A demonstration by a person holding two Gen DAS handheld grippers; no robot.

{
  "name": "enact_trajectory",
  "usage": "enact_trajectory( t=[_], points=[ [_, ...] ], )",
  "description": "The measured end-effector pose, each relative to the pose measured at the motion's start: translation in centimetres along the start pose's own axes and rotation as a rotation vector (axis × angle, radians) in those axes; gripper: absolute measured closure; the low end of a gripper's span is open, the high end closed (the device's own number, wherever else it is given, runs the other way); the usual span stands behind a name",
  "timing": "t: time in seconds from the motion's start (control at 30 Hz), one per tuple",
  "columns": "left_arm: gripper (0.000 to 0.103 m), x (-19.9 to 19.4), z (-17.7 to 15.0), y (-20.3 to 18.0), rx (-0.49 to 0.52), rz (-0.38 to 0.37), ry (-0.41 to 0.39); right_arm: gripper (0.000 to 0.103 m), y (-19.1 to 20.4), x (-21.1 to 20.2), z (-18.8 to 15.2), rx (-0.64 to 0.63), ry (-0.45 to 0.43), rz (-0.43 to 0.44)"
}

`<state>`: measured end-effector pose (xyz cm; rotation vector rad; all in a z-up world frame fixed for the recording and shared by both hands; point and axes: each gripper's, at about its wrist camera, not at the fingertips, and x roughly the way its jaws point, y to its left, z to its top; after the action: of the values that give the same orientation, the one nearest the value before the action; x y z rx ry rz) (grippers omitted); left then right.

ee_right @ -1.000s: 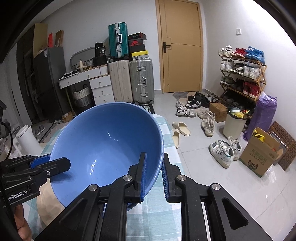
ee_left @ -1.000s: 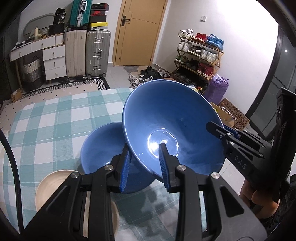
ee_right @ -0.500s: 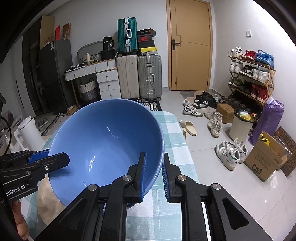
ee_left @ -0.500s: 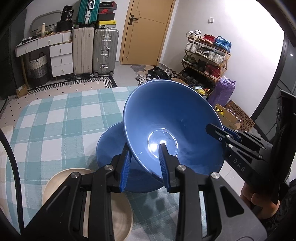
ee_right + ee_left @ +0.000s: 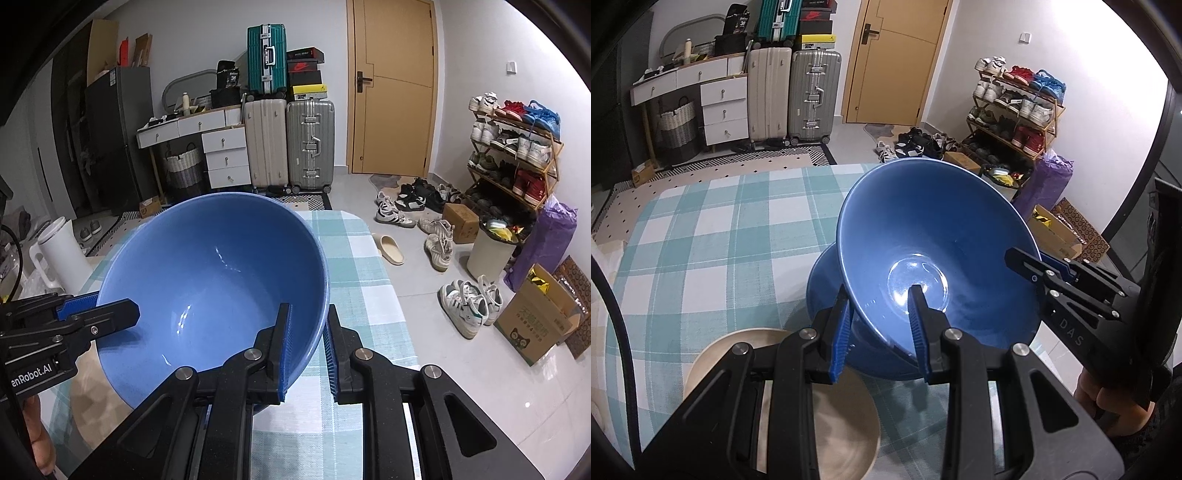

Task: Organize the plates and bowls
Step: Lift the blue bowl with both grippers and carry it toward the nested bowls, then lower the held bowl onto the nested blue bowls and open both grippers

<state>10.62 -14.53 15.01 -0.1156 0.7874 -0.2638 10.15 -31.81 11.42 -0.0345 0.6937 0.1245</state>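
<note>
The large blue bowl (image 5: 934,251) is held tilted above the checked tabletop (image 5: 701,236), its mouth opening back toward the cameras, partly over a second blue bowl (image 5: 827,284) that sits beside a beige plate (image 5: 846,435). The left gripper (image 5: 879,325) is clamped on its near rim, and the right gripper (image 5: 306,347) pinches the opposite rim.

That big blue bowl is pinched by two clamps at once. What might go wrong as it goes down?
1. The blue bowl is held tilted, only by its rim, by the left hand-held gripper and the right hand-held gripper; it might slip or twist out.
2. It hangs right above the second blue bowl; a fast drop could knock or chip them.
3. That lower bowl sits near the tablecloth edge, so a shove might push it off.
</note>
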Motion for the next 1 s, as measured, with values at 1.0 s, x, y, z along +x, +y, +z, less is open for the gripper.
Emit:
enact_trajectory(
  t=[1.0],
  points=[
    [0.076,6.1,-2.1,3.2,0.018,0.100,0.061,0.086,2.8,4.3,-1.5,-0.102,0.038,-0.067]
  ],
)
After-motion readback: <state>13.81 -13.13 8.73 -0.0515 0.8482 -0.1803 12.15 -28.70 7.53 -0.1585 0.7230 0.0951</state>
